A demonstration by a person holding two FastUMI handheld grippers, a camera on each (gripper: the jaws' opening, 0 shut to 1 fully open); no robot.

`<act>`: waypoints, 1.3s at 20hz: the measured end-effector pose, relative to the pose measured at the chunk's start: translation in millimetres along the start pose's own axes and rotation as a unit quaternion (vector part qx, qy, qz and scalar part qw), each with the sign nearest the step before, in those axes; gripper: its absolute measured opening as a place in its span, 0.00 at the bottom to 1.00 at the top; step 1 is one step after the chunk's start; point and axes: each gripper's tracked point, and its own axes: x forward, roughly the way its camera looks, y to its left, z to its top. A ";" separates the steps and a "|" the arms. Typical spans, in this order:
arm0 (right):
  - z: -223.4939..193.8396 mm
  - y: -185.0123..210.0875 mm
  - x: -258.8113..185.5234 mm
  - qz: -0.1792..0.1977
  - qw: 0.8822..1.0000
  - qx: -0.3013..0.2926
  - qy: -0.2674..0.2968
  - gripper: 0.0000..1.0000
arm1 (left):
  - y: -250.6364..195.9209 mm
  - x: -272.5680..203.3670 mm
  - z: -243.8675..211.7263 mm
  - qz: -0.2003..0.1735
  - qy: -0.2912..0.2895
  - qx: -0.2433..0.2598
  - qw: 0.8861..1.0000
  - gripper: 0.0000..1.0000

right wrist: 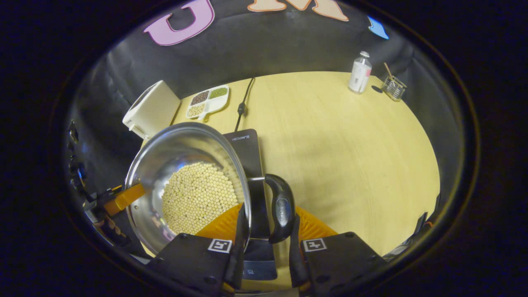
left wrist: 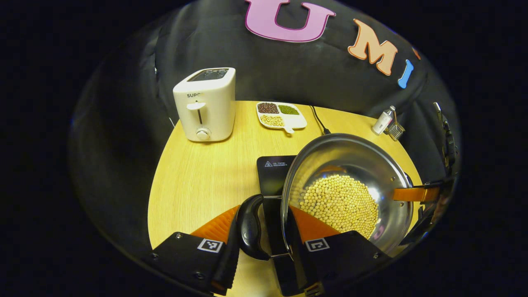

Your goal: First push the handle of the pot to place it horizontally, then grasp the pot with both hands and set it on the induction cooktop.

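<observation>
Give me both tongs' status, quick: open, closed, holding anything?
Left tongs: closed on the pot's left handle.
Right tongs: closed on the pot's right handle.

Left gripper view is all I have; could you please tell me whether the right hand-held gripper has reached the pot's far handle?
Observer: Yes. The right hand-held gripper straddles the black curved handle of the round steel pot; I cannot tell whether both fingers press.
Operator: Thank you. Is there anything near the bottle that I would miss?
Observer: A small dark round thing lies on the table between the clear white-labelled bottle and the wire holder.
</observation>
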 end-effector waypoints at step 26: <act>21.4 -103.1 -93.6 0.060 0.991 0.003 -0.117 0.98 | -112.0 -86.2 38.7 0.024 -0.117 -0.019 0.993 0.80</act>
